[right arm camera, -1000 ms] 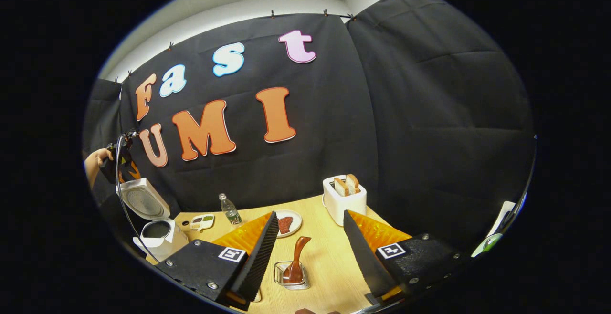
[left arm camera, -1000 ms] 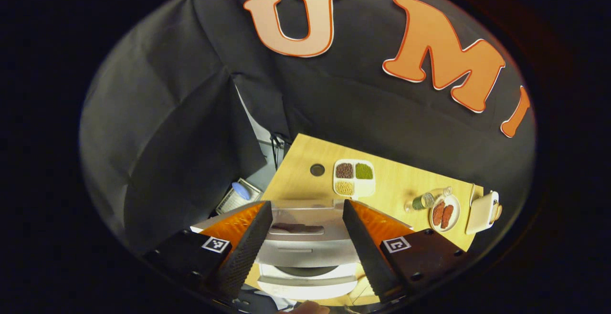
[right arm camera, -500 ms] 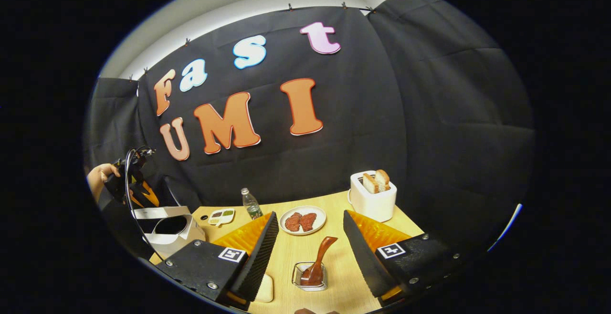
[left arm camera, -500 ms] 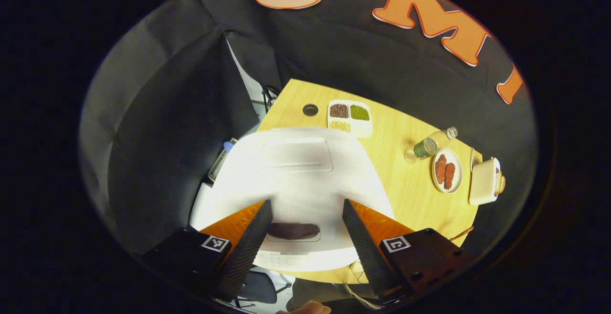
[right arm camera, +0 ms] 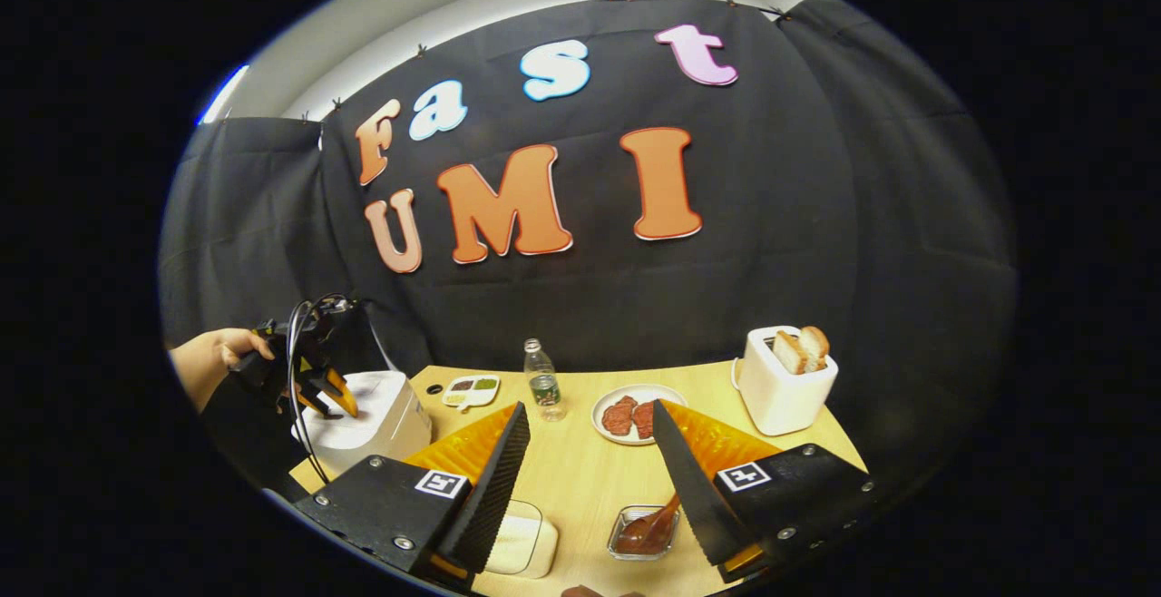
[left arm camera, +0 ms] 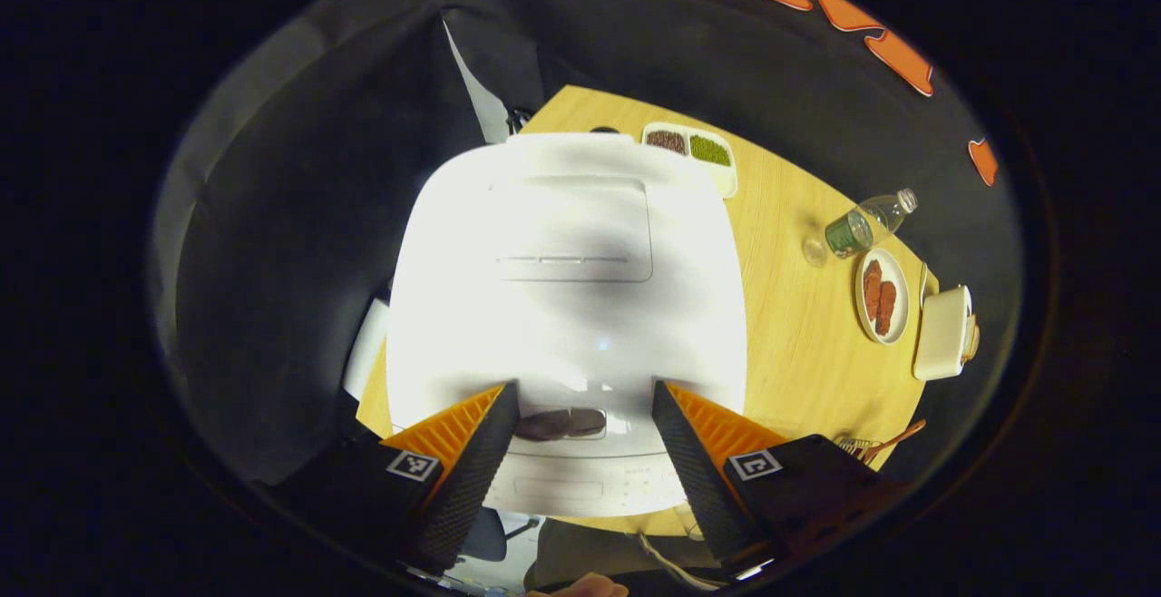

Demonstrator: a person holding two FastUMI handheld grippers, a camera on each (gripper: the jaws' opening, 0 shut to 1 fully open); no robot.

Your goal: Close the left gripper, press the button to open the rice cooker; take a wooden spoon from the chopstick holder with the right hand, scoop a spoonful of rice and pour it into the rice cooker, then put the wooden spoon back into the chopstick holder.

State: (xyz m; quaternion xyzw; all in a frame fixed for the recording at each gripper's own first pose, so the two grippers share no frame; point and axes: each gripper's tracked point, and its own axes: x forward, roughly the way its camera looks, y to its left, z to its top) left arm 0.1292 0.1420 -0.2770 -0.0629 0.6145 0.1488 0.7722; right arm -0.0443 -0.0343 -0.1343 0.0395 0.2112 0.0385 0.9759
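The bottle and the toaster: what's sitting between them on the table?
In the right gripper view, a plate with red meat slices lies between the bottle and the toaster.

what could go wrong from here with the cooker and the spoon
1. The left gripper hangs open over the rice cooker, whose lid looks shut; open fingers straddle the dark button and may miss it.
2. The wooden spoon leans in the chopstick holder right beside one finger of the open right gripper; a careless move may tip the holder.
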